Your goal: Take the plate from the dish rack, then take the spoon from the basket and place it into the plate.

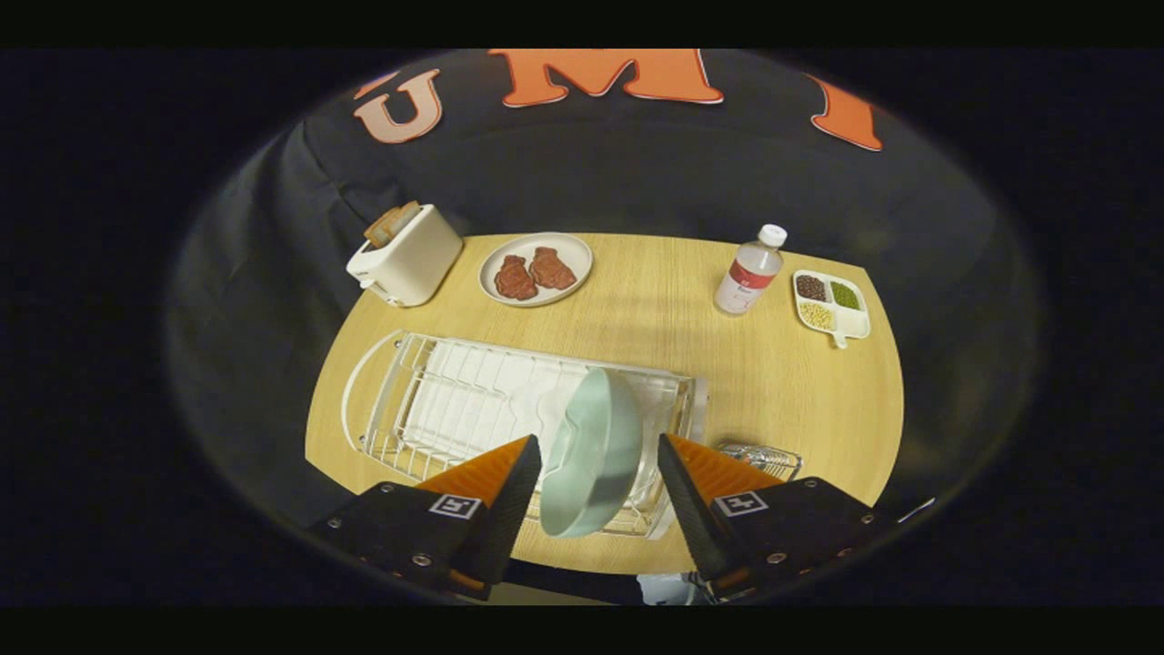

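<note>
Right now the gripper [596,473] is sitting wide open, w/ its two fingers spread on either side of the pale green plate [593,453]. Plate is standing on edge, tilted a bit, in the white wire dish rack [473,409], at the rack's end nearest the fingers. Neither finger is looking like it's pressing on the plate; a small gap is showing on each side, tho contact on the far side of the rim can't be told. So nothing is being held at this point.

Gripper is pointing down and fwd over the near edge of the round wooden desk [691,364], looking across the rack from above.

Just beyond the one finger, beside the rack's end, a bit of a wire basket [764,458] is peeking out; contents too hidden to tell, so the spoon can't be made out.

Farther back on the desk: a white toaster [406,257] w/ bread slices [393,224] sticking up, a plate w/ two pieces of meat [536,269], a clear bottle w/ white cap [749,271], and a small divided tray of beans [830,305]. All are sitting well apart from the rack and the gripper.
</note>
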Tool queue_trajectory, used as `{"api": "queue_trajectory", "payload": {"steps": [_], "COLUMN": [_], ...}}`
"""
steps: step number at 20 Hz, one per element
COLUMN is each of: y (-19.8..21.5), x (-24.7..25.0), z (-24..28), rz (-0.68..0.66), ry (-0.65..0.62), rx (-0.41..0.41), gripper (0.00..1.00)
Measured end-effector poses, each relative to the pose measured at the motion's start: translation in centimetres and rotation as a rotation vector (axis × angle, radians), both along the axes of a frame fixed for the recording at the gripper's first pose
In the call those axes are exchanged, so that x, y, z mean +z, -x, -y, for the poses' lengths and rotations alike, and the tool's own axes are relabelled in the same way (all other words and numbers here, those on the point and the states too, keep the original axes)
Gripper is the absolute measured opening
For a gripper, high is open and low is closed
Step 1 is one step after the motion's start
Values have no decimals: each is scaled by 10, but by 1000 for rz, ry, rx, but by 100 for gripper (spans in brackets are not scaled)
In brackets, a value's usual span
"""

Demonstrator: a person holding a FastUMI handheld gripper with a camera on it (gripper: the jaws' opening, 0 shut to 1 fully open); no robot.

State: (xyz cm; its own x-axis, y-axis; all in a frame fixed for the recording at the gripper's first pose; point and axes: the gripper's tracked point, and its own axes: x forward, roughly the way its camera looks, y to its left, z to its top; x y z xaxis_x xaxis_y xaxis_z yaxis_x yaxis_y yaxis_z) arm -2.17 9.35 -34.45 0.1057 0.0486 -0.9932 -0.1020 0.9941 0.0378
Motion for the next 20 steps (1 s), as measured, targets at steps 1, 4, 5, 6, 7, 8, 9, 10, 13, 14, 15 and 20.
{"api": "queue_trajectory", "payload": {"steps": [1, 4, 5, 6, 7, 8, 9, 10, 13, 14, 15, 20], "y": [3, 16, 19, 24, 29, 33, 38, 39, 40, 42, 43, 43], "x": [-7, -25, -29, -33, -35, -38, -40, -42, -47, -49, -50, -51], "z": [0, -2, -2, -2, -5, -10, -14, -14, -17, -18, -17, -13], "rz": [-24, -97, -114, -131, -151, -166, -182, -184, -182, -187, -191, -194], "ry": [14, 40, 51, 63, 71, 71, 77, 102, 151, 163, 172, 186], "rx": [-2, -30, -37, -43, -45, -42, -37, -28, -4, -4, -3, -46], "gripper": [76, 71, 66, 64, 58, 52, 47, 45, 43, 43, 43, 39]}}
